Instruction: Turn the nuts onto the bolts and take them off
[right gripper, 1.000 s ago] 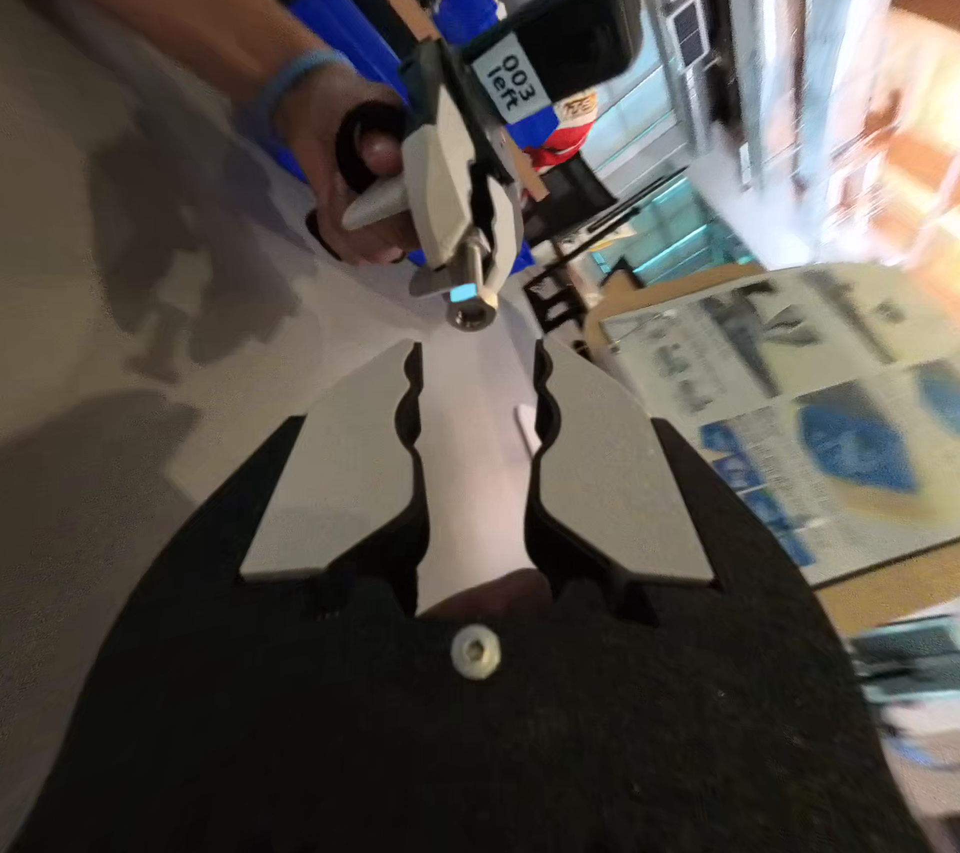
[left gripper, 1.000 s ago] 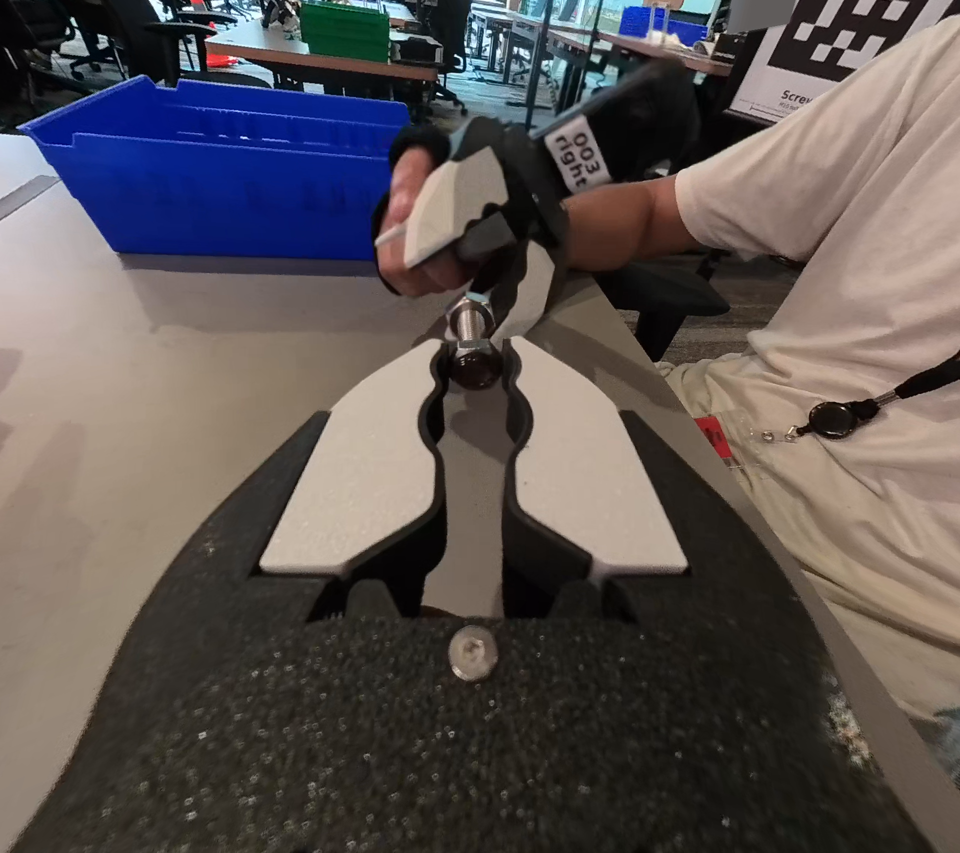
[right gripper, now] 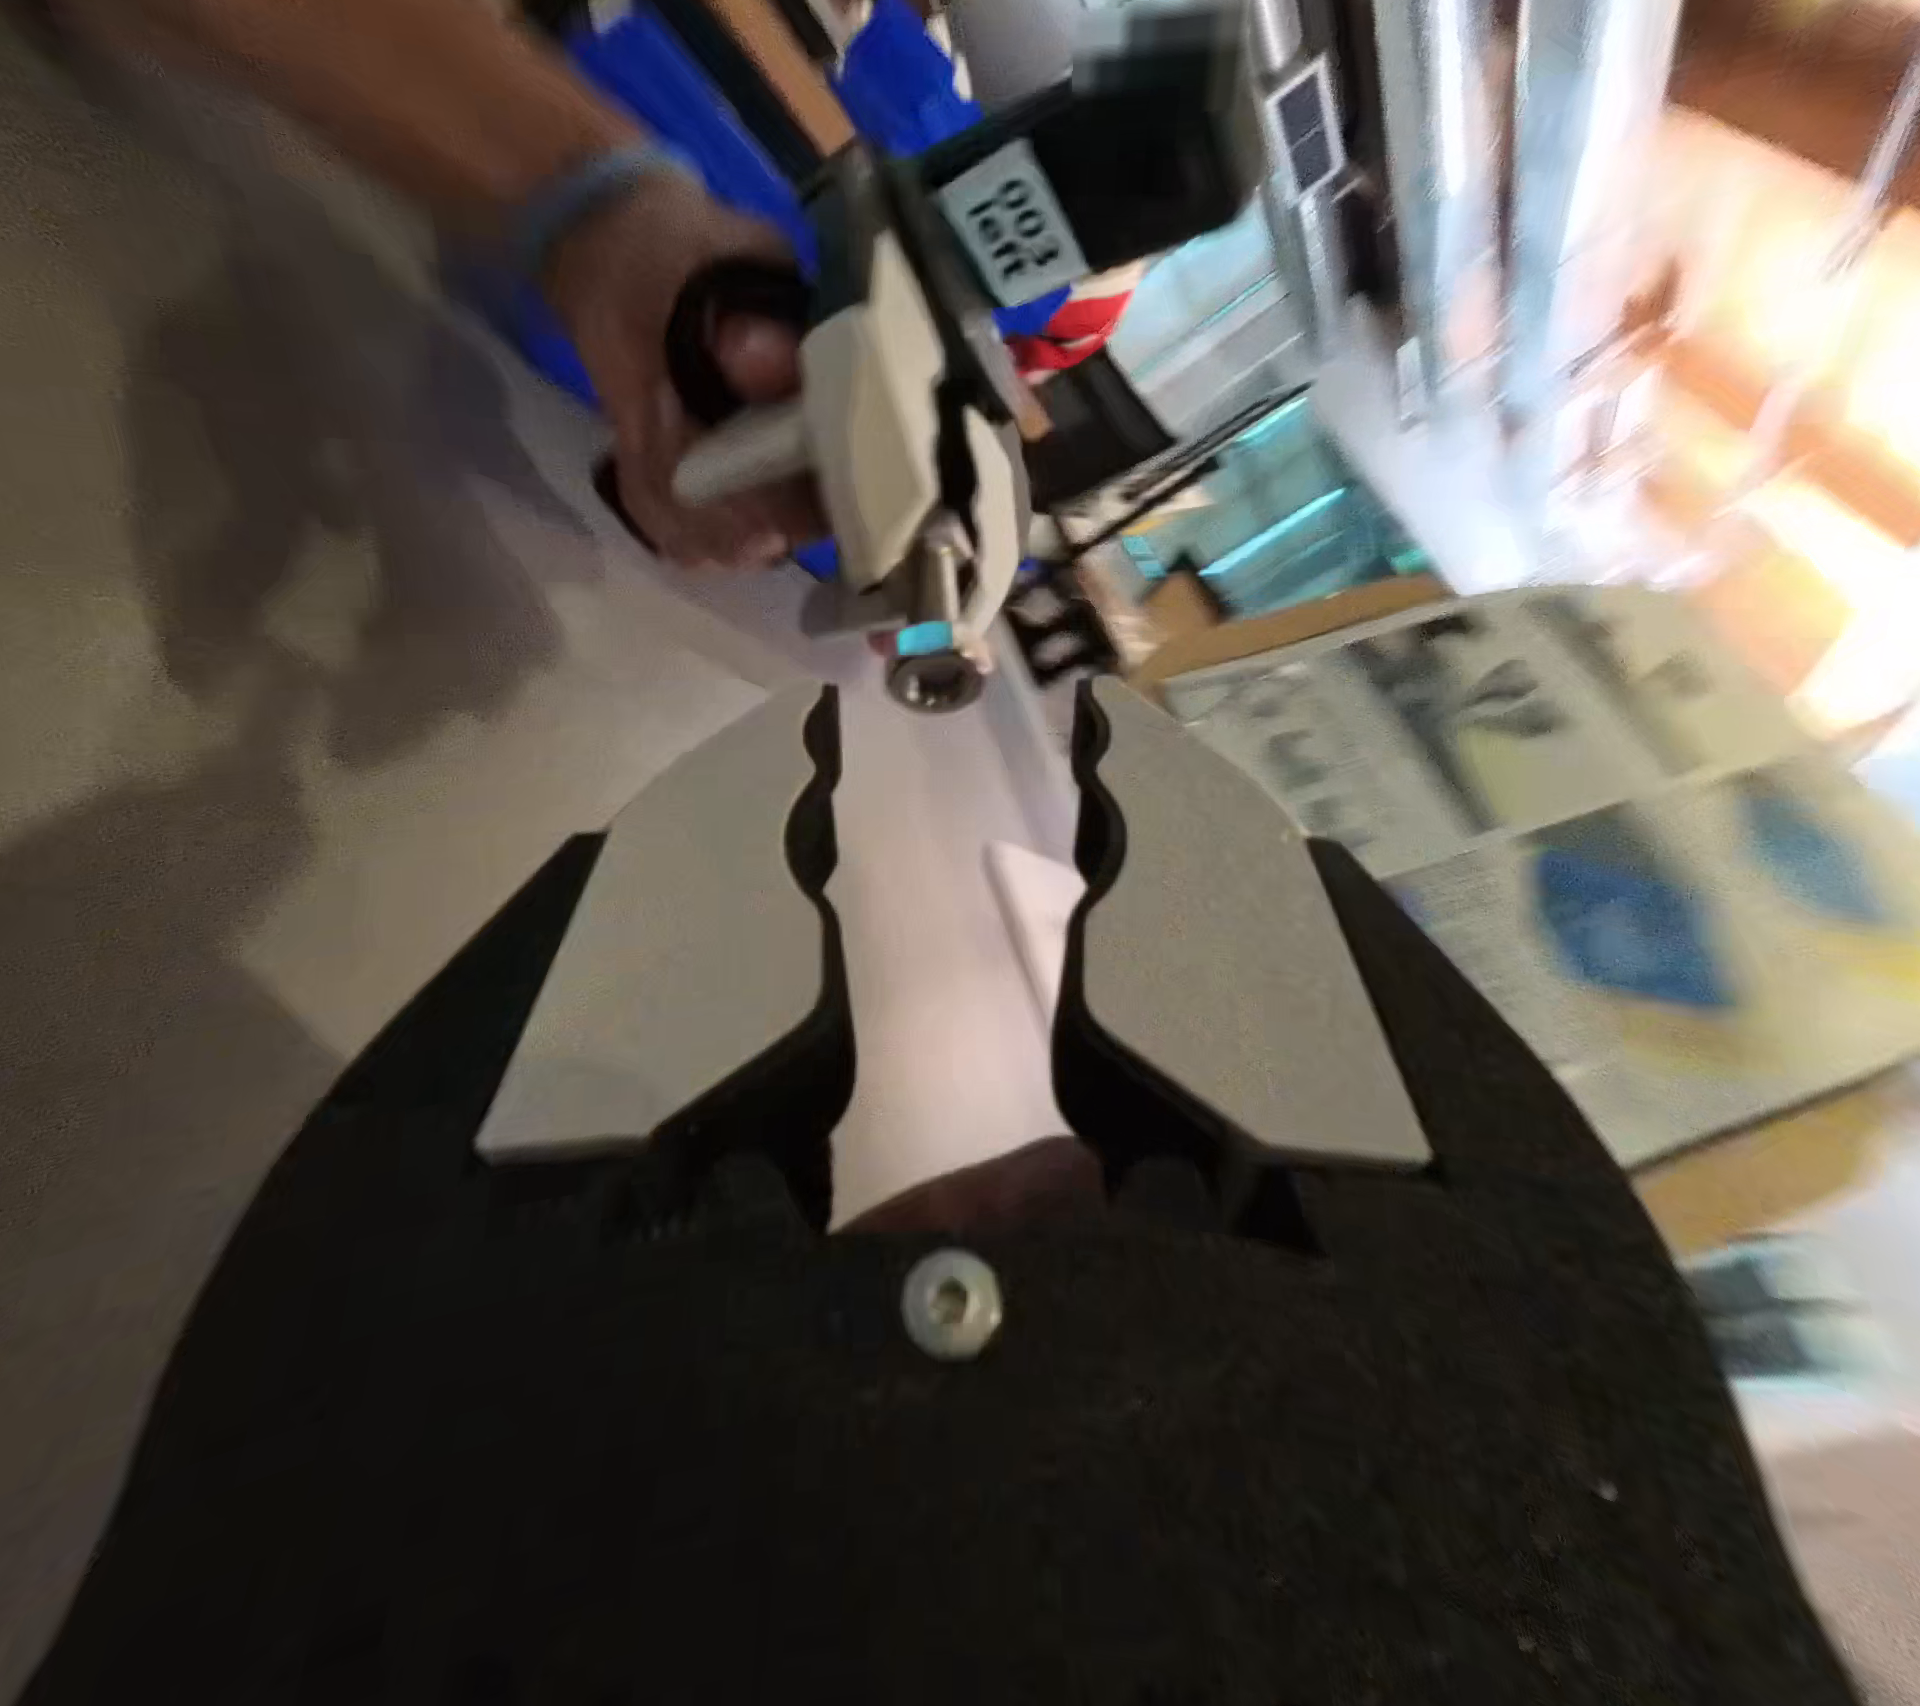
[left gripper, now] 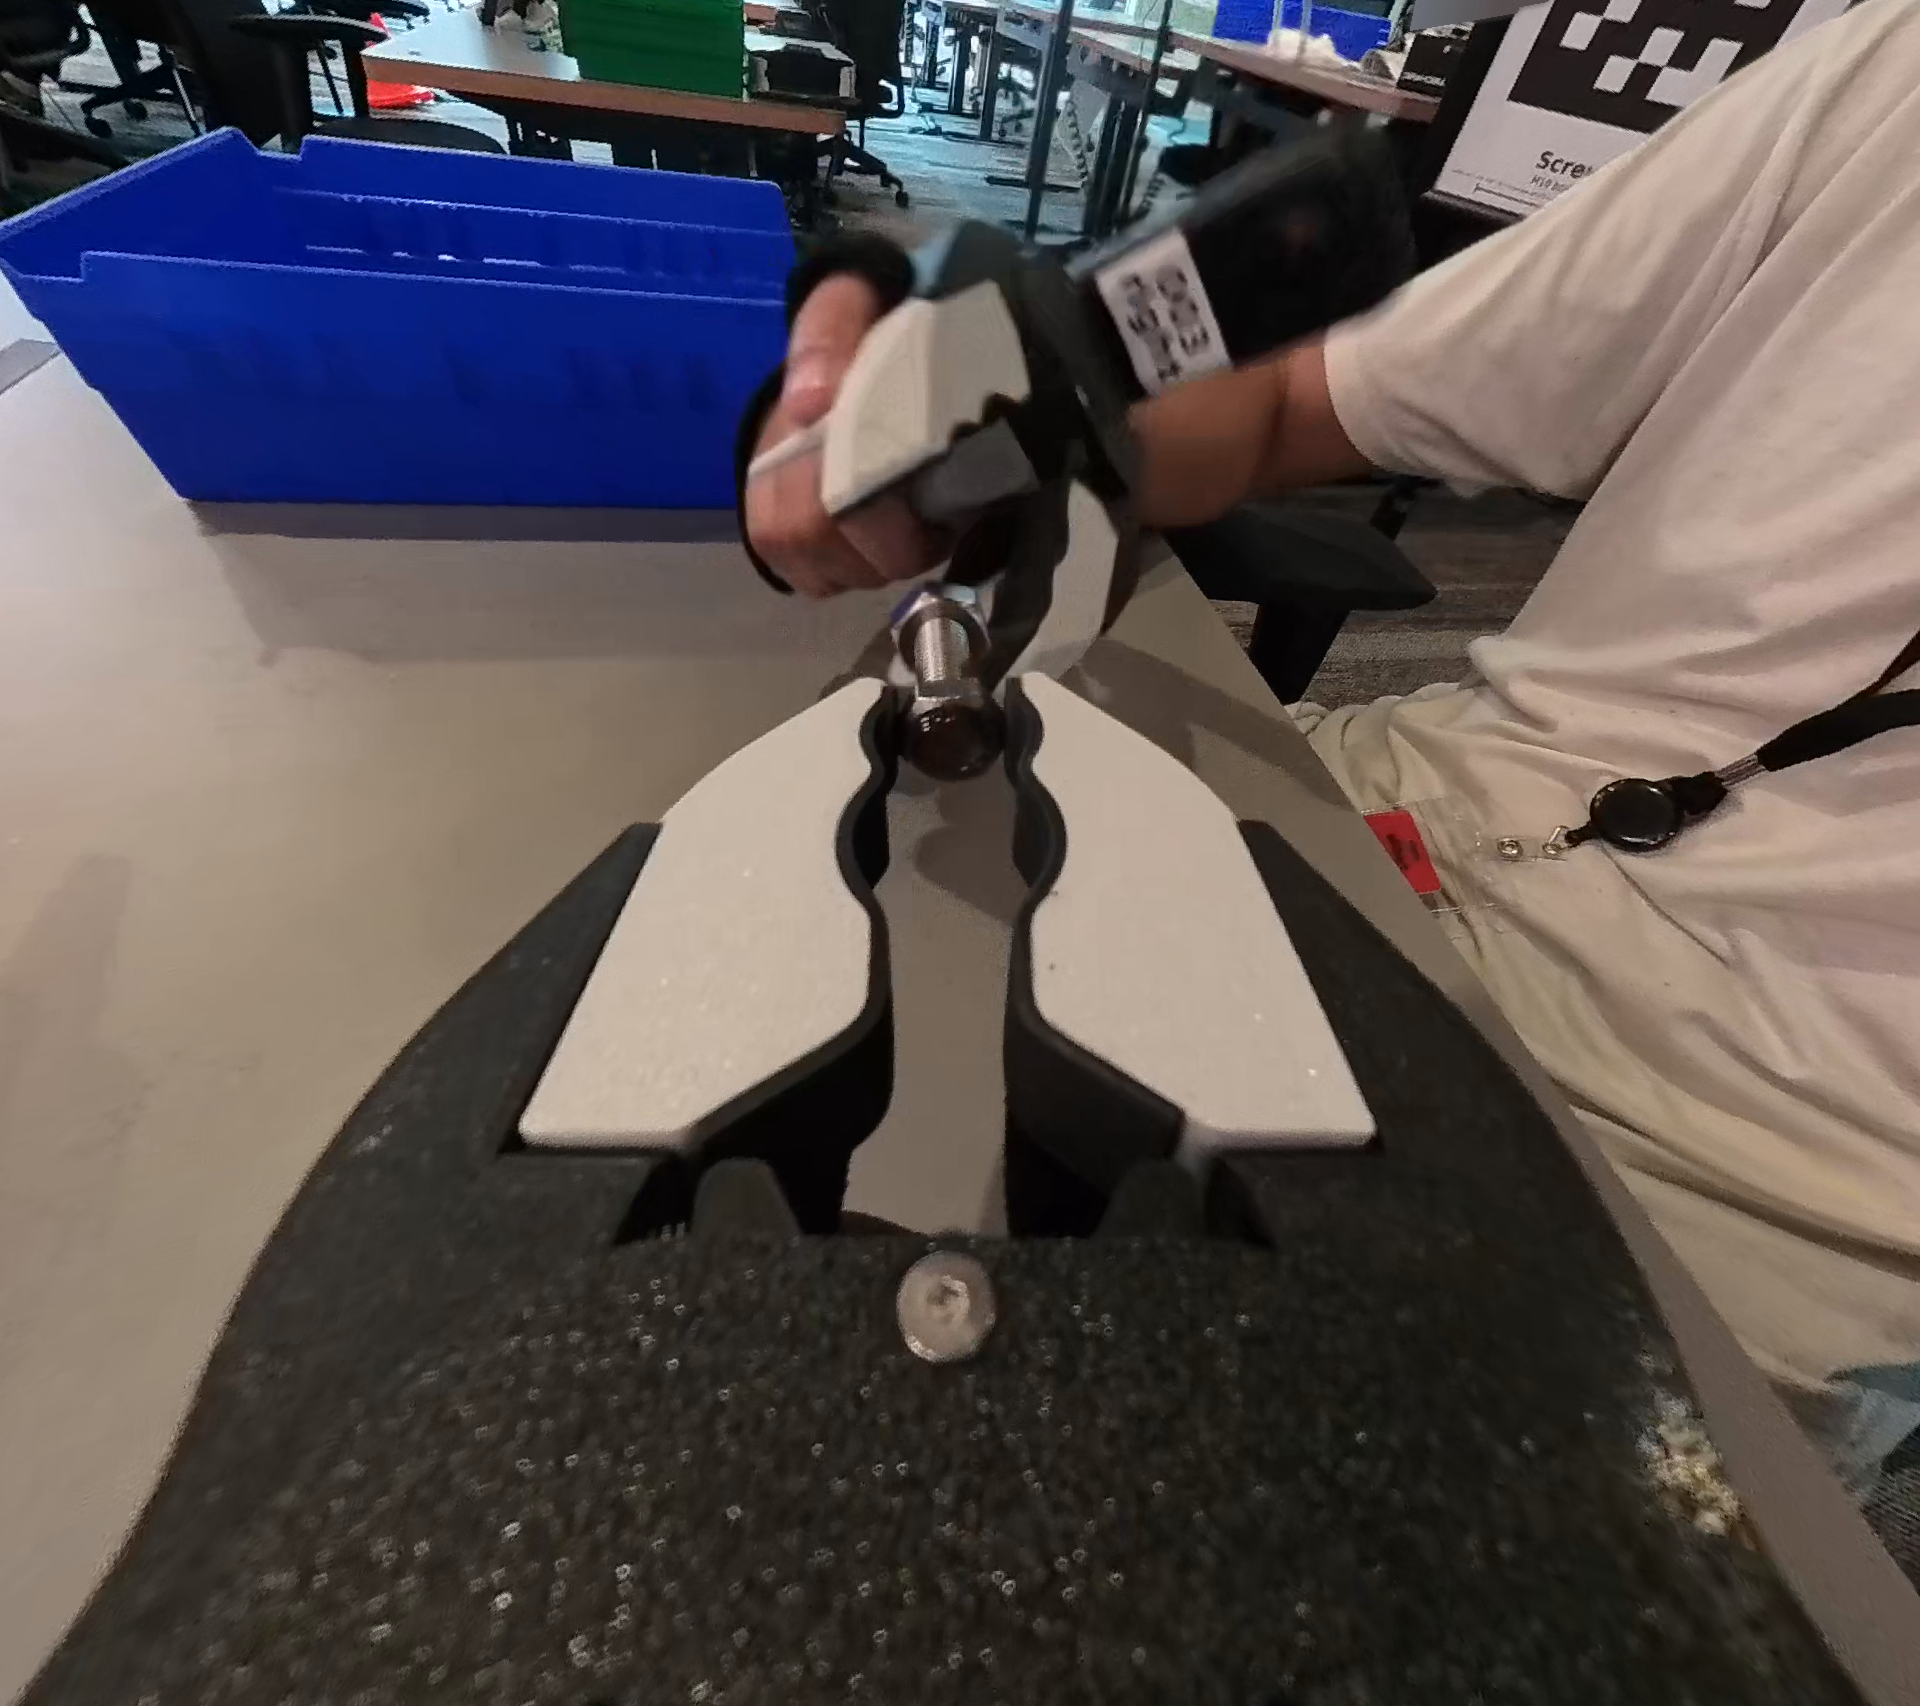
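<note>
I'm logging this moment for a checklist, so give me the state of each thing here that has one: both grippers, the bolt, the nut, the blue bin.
left gripper: shut on the bolt's head end.
right gripper: open, nothing between its fingers.
bolt: held off the table, pointing at the right gripper.
nut: on the bolt's far end.
blue bin: upright on the table, contents hidden.

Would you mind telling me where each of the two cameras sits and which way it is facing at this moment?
Left wrist view: sits on the left gripper, facing across the table toward a blue bin; its fingers clamp the bolt; the right gripper, hand and forearm show.
Right wrist view: sits on the right gripper, tilted and blurred, facing back at the left gripper; its fingers stand apart.
Shared: the bolt with its nut, and both grippers.
</note>
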